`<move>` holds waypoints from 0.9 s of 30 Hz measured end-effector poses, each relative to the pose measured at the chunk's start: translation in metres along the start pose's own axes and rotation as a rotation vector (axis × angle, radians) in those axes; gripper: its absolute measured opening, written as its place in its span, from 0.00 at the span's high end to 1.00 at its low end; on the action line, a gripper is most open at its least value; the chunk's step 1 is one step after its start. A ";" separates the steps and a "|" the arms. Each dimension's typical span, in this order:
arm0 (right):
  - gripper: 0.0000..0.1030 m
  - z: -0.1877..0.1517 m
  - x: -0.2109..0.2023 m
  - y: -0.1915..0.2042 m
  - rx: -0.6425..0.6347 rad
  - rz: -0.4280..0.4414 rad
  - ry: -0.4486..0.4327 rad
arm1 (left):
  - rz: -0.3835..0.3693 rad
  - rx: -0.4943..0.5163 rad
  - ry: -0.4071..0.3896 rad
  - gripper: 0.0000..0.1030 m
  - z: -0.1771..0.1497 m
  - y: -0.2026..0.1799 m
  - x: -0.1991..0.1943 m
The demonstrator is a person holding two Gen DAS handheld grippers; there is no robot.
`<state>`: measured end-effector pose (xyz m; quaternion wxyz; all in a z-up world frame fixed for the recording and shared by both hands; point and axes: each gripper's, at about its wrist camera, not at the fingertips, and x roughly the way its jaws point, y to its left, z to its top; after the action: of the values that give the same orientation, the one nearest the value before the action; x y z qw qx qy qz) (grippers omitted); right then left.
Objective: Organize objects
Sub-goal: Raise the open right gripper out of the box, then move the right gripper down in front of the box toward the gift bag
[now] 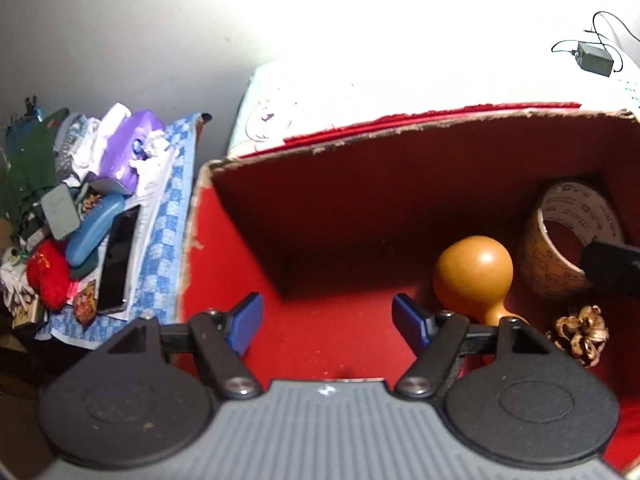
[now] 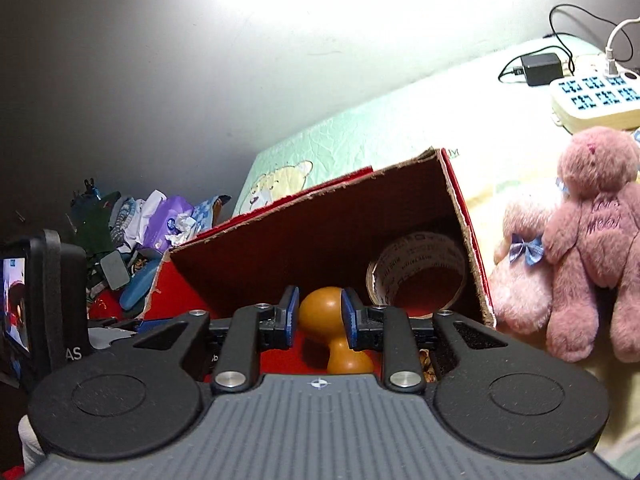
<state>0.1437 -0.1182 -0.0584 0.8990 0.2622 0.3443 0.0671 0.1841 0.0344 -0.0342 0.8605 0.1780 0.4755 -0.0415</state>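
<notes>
left gripper (image 1: 327, 322) wide over red box (image 1: 400, 152), right gripper (image 2: 319, 316) narrow, flanking wooden gourd (image 2: 325, 311), tape roll (image 2: 418, 270) cornered

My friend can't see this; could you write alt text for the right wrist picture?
The right gripper closes around a wooden gourd inside a red cardboard box, beside a tape roll. Two pink teddy bears sit right.

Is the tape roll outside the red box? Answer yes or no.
No: the tape roll sits inside the red box, in its far right corner beside the wooden gourd.
</notes>
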 end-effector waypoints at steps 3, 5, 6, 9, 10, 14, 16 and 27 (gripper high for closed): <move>0.74 -0.002 -0.009 0.004 -0.036 0.013 -0.051 | 0.005 -0.011 -0.017 0.24 -0.004 0.003 -0.013; 0.68 -0.005 -0.015 0.007 -0.068 0.017 -0.077 | 0.009 -0.017 -0.030 0.22 -0.006 0.005 -0.023; 0.67 -0.007 -0.021 0.006 -0.077 0.022 -0.082 | 0.013 -0.020 -0.036 0.22 -0.008 0.006 -0.025; 0.66 -0.010 -0.027 0.008 -0.096 0.056 -0.070 | 0.022 -0.033 -0.046 0.16 -0.012 0.011 -0.036; 0.66 -0.011 -0.030 0.009 -0.100 0.067 -0.062 | 0.023 -0.040 -0.049 0.15 -0.013 0.012 -0.041; 0.66 -0.018 -0.038 0.012 -0.105 0.110 -0.028 | 0.032 -0.052 -0.062 0.14 -0.022 0.014 -0.055; 0.66 -0.021 -0.041 0.013 -0.112 0.124 -0.015 | 0.040 -0.061 -0.062 0.14 -0.027 0.016 -0.061; 0.66 -0.032 -0.059 0.011 -0.153 0.203 0.052 | 0.094 -0.120 -0.044 0.12 -0.053 0.018 -0.086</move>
<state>0.0793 -0.1134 -0.0383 0.8957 0.2245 0.3332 0.1904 0.0994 0.0608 0.0167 0.8810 0.1470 0.4491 0.0236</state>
